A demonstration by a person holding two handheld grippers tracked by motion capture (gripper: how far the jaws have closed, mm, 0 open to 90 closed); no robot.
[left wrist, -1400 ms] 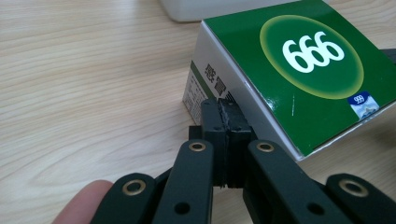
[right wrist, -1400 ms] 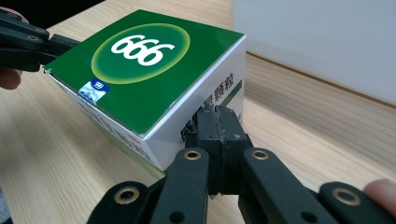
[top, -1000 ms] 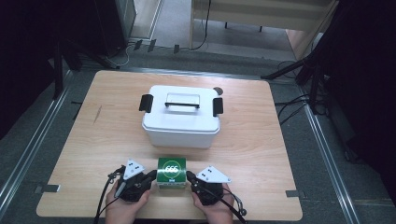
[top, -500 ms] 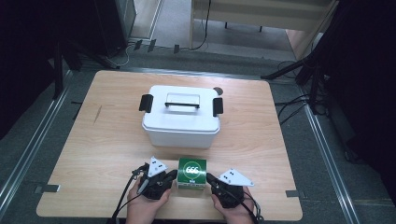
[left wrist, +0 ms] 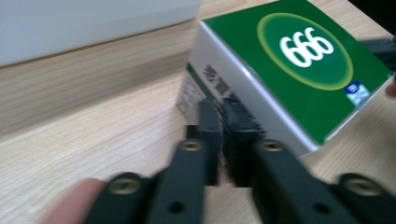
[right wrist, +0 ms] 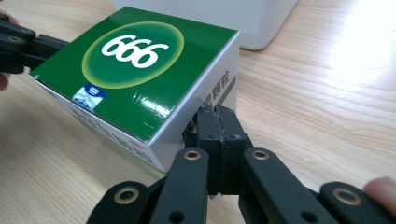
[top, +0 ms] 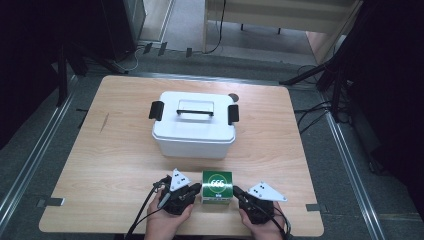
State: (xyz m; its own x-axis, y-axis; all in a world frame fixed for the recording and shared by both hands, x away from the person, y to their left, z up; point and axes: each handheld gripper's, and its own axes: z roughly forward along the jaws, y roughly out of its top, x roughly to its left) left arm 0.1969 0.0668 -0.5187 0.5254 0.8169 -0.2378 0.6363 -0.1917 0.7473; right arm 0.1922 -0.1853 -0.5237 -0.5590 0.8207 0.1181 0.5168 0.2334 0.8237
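Right, the green box with "666" on its top sits on the counter, squeezed between the two tools. The left tool is at the box's left side, the right tool at its right side, each one's tips against a white side wall. In the left gripper view the left tool has its jaws nearly together with a thin gap, and they have just been opening a little; nothing is between them, and the tips press on the box low on its printed side. In the right gripper view the right tool has its jaws together, pad on pad, clamped on nothing; the tips butt the box near its lower corner. So the box is pinched from both sides by two near-closed tools, not gripped inside either one.

Just beyond the box, away from both tools, stands the white lidded bin with black side latches and a handle on top. It is near the box but apart from it. Its wall shows as a white band ahead of the left tool and ahead of the right tool.

A hand holds the left tool, another hand the right one, both at the counter's near edge. Cables trail back from both tools.
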